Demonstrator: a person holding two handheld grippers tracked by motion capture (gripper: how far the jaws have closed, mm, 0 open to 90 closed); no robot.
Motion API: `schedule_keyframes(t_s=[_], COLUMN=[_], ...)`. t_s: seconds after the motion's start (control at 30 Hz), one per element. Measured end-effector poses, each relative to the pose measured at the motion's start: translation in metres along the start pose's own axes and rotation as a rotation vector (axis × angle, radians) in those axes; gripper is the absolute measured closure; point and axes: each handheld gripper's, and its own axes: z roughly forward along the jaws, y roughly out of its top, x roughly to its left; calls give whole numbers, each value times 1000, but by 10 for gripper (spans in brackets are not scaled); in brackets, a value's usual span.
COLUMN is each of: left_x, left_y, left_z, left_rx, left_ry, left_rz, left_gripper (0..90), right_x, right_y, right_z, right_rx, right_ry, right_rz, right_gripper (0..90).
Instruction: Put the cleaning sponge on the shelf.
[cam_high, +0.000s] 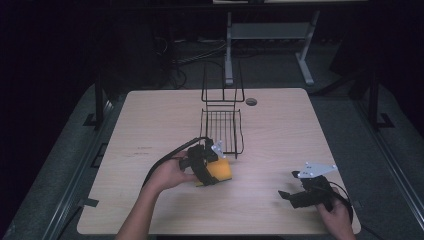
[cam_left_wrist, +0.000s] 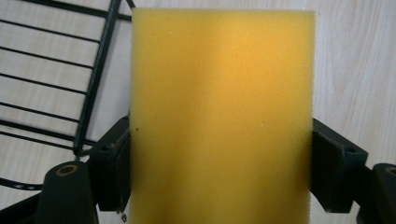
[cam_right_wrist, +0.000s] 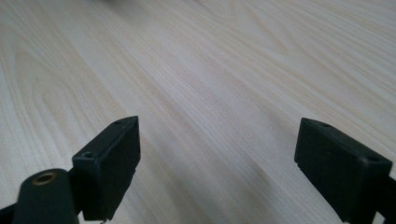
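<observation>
A yellow sponge (cam_high: 221, 170) lies just in front of the black wire rack (cam_high: 222, 131) near the middle of the table. My left gripper (cam_high: 212, 172) is shut on the sponge (cam_left_wrist: 219, 116), its two black jaws pressing the sponge's sides. In the left gripper view the rack's wires (cam_left_wrist: 56, 84) lie to the left of the sponge. My right gripper (cam_high: 289, 196) rests low at the table's front right, apart from the sponge. Its jaws stand wide open over bare wood (cam_right_wrist: 215, 93) with nothing between them.
The wire rack has an upright frame (cam_high: 222, 82) at its far end. A round cable hole (cam_high: 251, 101) sits near the table's back edge. Light wood table (cam_high: 150, 125) has free room left and right of the rack. Dark floor and a metal stand lie beyond.
</observation>
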Motion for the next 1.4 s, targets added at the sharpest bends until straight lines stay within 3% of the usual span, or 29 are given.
schedule_keyframes(t_s=[0.2,0.6,0.83,1.4], left_x=[7,19,25,33], left_y=[-1,0,-4,-7], left_z=[-1,-7,-8,-12], left_rx=[-11,-26,-42,-82], left_ry=[-16,-10,-10,-3], left_rz=[-9,-9,-31,-50], left_gripper=[218,218,218,218], right_x=[-1,-3,-2,-1], right_y=[0,1,1,2], right_z=[0,0,1,1], right_rx=[1,1,8,10], right_ry=[3,-4,-5,-9], right_rz=[5,5,6,-3], right_gripper=[141,141,141,141])
